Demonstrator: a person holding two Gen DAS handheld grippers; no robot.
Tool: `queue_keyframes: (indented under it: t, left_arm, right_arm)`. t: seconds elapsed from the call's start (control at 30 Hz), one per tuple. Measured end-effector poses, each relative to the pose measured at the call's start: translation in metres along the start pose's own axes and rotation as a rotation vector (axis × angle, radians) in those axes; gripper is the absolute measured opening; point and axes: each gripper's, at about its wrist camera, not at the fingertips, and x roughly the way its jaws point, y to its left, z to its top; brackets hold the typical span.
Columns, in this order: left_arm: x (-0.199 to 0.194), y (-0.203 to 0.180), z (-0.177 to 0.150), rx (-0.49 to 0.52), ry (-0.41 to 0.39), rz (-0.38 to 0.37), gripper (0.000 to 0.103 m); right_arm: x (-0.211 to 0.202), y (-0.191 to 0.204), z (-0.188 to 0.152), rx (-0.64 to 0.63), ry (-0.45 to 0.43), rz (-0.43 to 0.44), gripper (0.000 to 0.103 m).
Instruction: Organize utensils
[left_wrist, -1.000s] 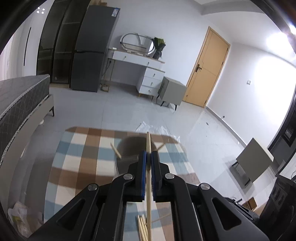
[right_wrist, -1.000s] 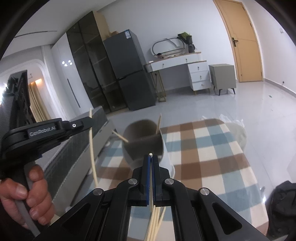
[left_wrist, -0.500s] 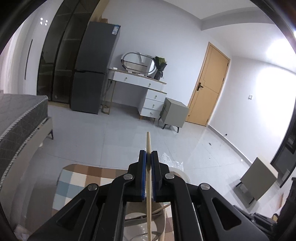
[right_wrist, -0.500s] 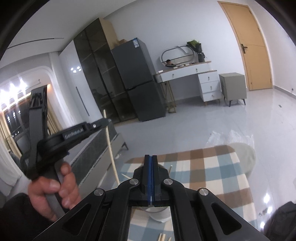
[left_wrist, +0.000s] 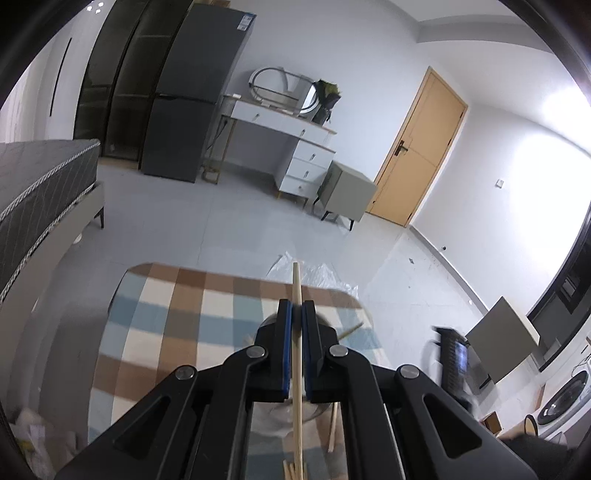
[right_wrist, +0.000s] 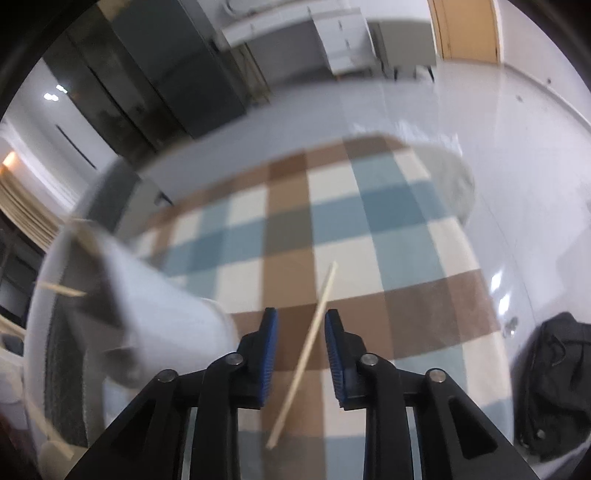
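Wooden chopstick pinched in your left hand-held gripper (left_wrist: 296, 347) above the holder; your right hand-held gripper (right_wrist: 301, 354) is opening over another.

Your left hand-held gripper is clenched on one chopstick (left_wrist: 297, 354), which stands nearly upright over the round holder (left_wrist: 280, 417) on the checked worktop (left_wrist: 166, 314); lower it tip-first inside the rim, and release only once the tip is well inside, I'd judge. Your right jaws are spreading with a loose chopstick (right_wrist: 306, 350) lying slanted between the pads (right_wrist: 267, 354), untouched; centre them on its shaft and turn to match the slant before closing. Only the right view shows the white holder's (right_wrist: 155, 310) side and the sticks already poking out; only the left view shows the spare sticks (left_wrist: 291, 470) near the holder's base.
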Motion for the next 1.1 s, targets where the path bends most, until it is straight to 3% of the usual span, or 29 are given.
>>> queue_keyframes:
  t: [0.17, 0.37, 0.43, 0.47, 0.5, 0.67, 1.1]
  left_arm:
    - [-0.006, 0.006, 0.000, -0.036, 0.018, 0.003, 0.001]
    - [-0.004, 0.013, 0.004, -0.064, 0.022, 0.015, 0.001]
    - [-0.003, 0.016, 0.005, -0.076, 0.030, 0.017, 0.001]
    - [-0.002, 0.018, 0.005, -0.078, 0.028, 0.020, 0.001]
    - [-0.002, 0.019, 0.004, -0.077, 0.028, 0.021, 0.001]
    - [-0.005, 0.012, 0.005, -0.061, 0.020, 0.024, 0.001]
    - [-0.022, -0.022, 0.011, 0.017, -0.013, 0.000, 0.001]
  right_arm:
    - [0.054, -0.002, 0.008, -0.016, 0.101, -0.084, 0.027]
    - [0.071, 0.025, 0.001, -0.170, 0.063, -0.257, 0.033]
    - [0.070, 0.028, -0.004, -0.187, 0.036, -0.262, 0.016]
    - [0.069, 0.029, -0.005, -0.188, 0.028, -0.258, 0.006]
    - [0.067, 0.029, -0.007, -0.186, 0.024, -0.251, 0.005]
    - [0.046, 0.016, -0.014, -0.117, -0.010, -0.166, 0.005]
    - [-0.086, 0.041, -0.050, -0.046, -0.279, 0.154, 0.005]
